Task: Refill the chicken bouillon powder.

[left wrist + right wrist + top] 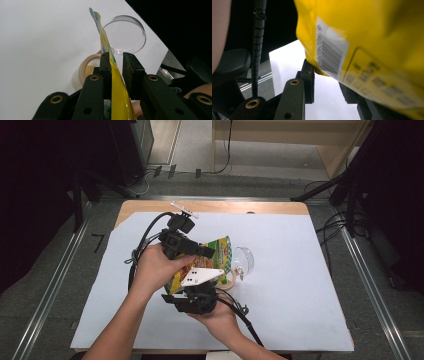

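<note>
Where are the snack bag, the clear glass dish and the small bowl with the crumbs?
snack bag [119, 100], left gripper view, on its yellow side between the jaws.
clear glass dish [126, 35], left gripper view, on its round see-through bottom.
small bowl [83, 67], left gripper view, on its beige rim.

Yellow and green printed snack bag [220, 254] with white barcode label, clear glass bowl [243, 259], beige cup [86, 71], white table cover [300, 285]

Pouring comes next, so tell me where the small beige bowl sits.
High view: the beige bowl sits on the white sheet, mid-table, under the yellow pouch, beside the clear glass.
</note>
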`<action>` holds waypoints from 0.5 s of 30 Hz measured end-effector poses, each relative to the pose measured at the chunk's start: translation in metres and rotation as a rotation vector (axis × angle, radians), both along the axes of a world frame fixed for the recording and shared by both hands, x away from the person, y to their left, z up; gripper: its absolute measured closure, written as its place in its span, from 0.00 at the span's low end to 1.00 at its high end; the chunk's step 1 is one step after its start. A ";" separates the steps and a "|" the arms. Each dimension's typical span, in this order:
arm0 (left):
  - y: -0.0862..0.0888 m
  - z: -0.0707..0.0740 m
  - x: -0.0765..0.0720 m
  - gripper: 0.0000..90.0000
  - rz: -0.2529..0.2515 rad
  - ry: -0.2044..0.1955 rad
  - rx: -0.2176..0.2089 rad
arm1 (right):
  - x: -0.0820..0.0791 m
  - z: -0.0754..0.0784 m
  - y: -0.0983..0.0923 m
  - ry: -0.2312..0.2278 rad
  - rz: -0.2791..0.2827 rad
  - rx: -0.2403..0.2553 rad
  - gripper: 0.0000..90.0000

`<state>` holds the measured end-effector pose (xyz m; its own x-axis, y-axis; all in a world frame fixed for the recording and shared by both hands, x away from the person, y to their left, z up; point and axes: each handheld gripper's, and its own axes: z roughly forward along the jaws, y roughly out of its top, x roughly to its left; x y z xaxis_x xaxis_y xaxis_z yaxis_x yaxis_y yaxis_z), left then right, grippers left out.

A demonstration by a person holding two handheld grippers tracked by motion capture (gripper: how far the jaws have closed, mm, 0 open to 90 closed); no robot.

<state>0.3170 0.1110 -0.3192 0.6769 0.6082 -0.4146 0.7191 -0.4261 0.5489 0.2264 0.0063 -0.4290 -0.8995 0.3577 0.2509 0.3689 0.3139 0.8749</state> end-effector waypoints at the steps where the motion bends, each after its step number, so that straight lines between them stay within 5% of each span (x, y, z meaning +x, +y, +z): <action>1: 0.001 0.000 0.001 0.87 -0.002 0.004 -0.003 | 0.000 0.001 0.000 0.000 0.003 -0.002 0.77; 15: 0.003 -0.003 0.004 0.85 0.007 0.017 -0.012 | -0.002 0.005 0.001 0.005 0.009 -0.011 0.77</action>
